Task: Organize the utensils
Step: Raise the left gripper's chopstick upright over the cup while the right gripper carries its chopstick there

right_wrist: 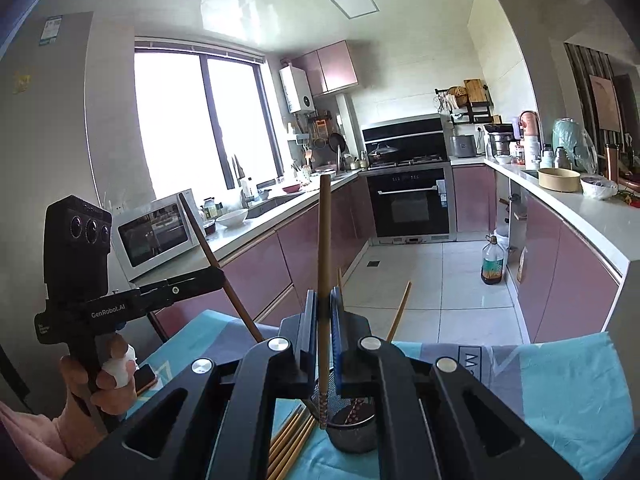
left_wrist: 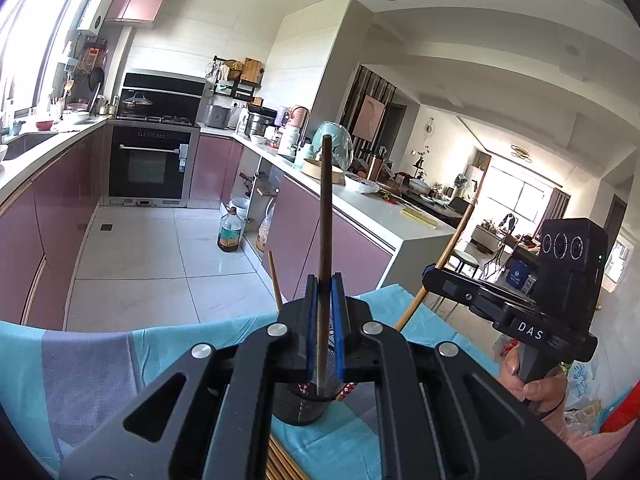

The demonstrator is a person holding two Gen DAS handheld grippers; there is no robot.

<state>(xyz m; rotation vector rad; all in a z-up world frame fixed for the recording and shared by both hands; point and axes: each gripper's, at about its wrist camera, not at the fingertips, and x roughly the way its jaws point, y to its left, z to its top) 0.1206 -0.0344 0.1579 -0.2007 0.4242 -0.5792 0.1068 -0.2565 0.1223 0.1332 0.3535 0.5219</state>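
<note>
Left wrist view: my left hand-held gripper [left_wrist: 325, 280] is clenched on a dark wooden chopstick [left_wrist: 324, 216], which stands nearly upright at frame centre with its lower tip over the black mesh utensil holder [left_wrist: 298, 406] on the teal-clothed worktop [left_wrist: 100, 360]. At the right of that frame, and at the centre of the right wrist view, my right hand-held gripper [right_wrist: 322, 304] is clamped on a pale bamboo chopstick [right_wrist: 324, 232], also upright, its patterned lower end [right_wrist: 322, 408] just above the holder's rim. More bamboo chopsticks [right_wrist: 290, 446] lie flat on the cloth beside the holder.

I judge both sticks light, stiff and smooth, so prone to pivot or slide between the pads. Each is held in its lower half, leaving a long upper part that could swing. A grip nearer the middle would steady them for dropping into the holder.
</note>
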